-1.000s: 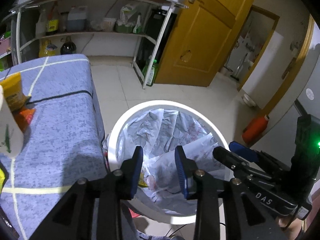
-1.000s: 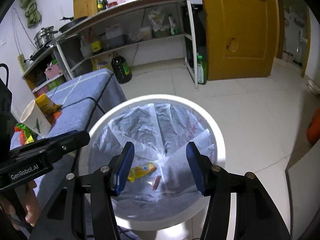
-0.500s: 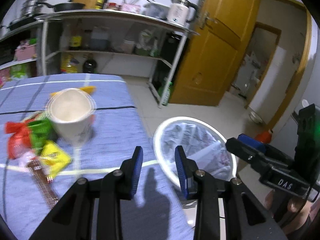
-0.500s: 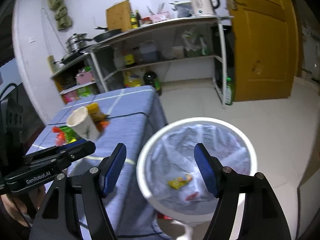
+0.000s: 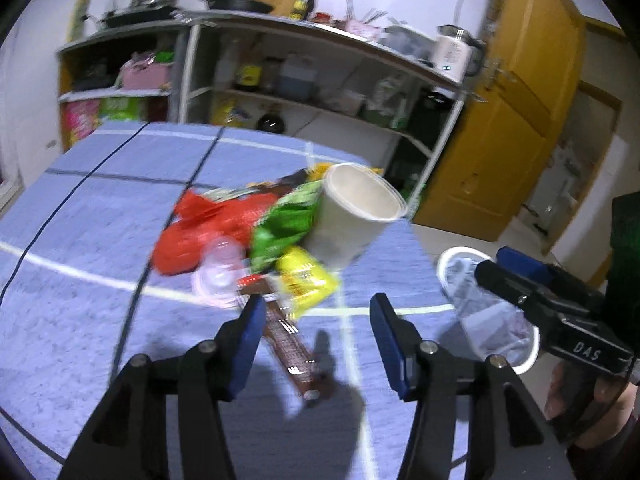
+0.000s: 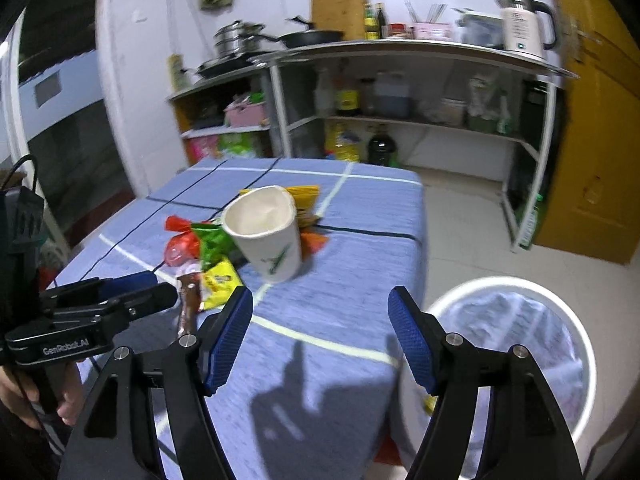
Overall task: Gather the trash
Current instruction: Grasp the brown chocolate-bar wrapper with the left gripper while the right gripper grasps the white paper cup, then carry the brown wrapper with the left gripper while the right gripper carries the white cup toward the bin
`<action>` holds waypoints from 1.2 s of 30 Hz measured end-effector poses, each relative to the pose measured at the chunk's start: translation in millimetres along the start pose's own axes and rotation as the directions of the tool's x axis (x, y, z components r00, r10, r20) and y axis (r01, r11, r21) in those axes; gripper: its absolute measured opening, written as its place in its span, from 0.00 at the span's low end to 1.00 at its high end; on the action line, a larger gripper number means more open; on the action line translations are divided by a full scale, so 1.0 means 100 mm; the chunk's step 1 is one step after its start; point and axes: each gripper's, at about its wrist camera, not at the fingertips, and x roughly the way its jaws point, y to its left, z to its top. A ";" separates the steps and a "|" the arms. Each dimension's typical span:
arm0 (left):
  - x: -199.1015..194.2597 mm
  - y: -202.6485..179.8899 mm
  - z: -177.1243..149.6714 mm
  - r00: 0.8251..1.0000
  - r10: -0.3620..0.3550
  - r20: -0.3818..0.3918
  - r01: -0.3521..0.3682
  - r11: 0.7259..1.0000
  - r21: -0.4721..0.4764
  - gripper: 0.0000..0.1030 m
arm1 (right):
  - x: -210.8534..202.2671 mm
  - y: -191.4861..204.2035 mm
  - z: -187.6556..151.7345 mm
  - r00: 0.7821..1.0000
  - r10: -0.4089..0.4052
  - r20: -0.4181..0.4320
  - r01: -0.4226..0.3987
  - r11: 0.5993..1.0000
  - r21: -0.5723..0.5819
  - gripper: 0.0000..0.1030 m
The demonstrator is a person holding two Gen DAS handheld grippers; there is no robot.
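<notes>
A pile of trash lies on the blue tablecloth: a white paper cup, red wrapper, green wrapper, yellow packet, clear plastic lid and brown bar wrapper. My left gripper is open and empty, just short of the pile. My right gripper is open and empty above the table's near edge, the cup ahead of it. The white bin with its plastic liner stands on the floor to the right of the table.
A metal shelf unit with pots, bottles and a kettle lines the back wall. A yellow door is at the right. Tiled floor lies between table, shelves and bin.
Both grippers have swung from above the bin to the left, over the table, toward the trash pile. Both have opened wider.
</notes>
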 end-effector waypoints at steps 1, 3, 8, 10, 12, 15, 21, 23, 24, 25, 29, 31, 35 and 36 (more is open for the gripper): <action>0.03 0.06 -0.01 1.000 0.012 -0.011 -0.012 1.000 -0.013 0.55 | 0.04 0.04 0.02 1.000 0.005 -0.001 -0.005 1.000 -0.013 0.69; 0.11 0.14 -0.03 0.999 0.038 -0.036 -0.039 0.999 -0.031 0.55 | 0.16 0.13 0.08 1.000 0.017 -0.008 -0.018 0.999 -0.046 0.69; 0.30 0.24 -0.12 0.993 0.062 -0.099 -0.069 0.996 -0.061 0.55 | 0.38 0.28 0.13 0.999 0.023 -0.025 -0.026 0.993 -0.116 0.69; 0.37 0.26 -0.14 0.990 0.068 -0.126 -0.078 0.995 -0.069 0.55 | 0.45 0.31 0.15 0.999 0.025 -0.032 -0.029 0.991 -0.132 0.69; 0.39 0.21 -0.14 0.989 0.088 -0.121 -0.094 0.995 -0.045 0.55 | 0.52 0.31 0.19 0.999 0.029 -0.033 -0.034 0.989 -0.144 0.69; 0.41 0.16 -0.15 0.986 0.115 -0.120 -0.118 0.993 -0.015 0.54 | 0.63 0.33 0.26 0.998 0.037 -0.048 -0.044 0.986 -0.158 0.69; 0.44 0.17 -0.10 0.981 0.148 -0.128 -0.147 0.989 0.019 0.35 | 0.80 0.36 0.35 0.997 0.042 -0.061 -0.052 0.981 -0.187 0.69; 0.44 0.21 -0.09 0.981 0.145 -0.129 -0.144 0.989 0.019 0.30 | 0.84 0.39 0.37 0.997 0.044 -0.061 -0.056 0.978 -0.201 0.69; 0.43 0.23 -0.08 0.982 0.140 -0.130 -0.139 0.990 0.017 0.28 | 0.86 0.41 0.38 0.997 0.046 -0.062 -0.058 0.977 -0.206 0.69; 0.42 0.24 -0.09 0.982 0.137 -0.130 -0.136 0.991 0.015 0.27 | 0.88 0.41 0.38 0.997 0.046 -0.063 -0.059 0.976 -0.210 0.69; 0.39 0.32 -0.08 0.984 0.119 -0.130 -0.120 0.993 0.000 0.21 | 0.97 0.46 0.40 0.997 0.044 -0.067 -0.058 0.973 -0.225 0.69; 0.38 0.34 -0.08 0.986 0.109 -0.130 -0.111 0.994 -0.006 0.21 | 1.01 0.48 0.41 0.997 0.036 -0.068 -0.050 0.973 -0.226 0.69; 0.35 0.39 -0.09 0.988 0.086 -0.129 -0.089 0.996 -0.012 0.20 | 1.10 0.48 0.44 0.996 -0.008 -0.087 -0.010 0.978 -0.209 0.69; 0.34 0.40 -0.09 0.989 0.076 -0.127 -0.079 0.997 -0.015 0.19 | 1.12 0.46 0.45 0.995 -0.012 -0.095 -0.006 0.982 -0.191 0.68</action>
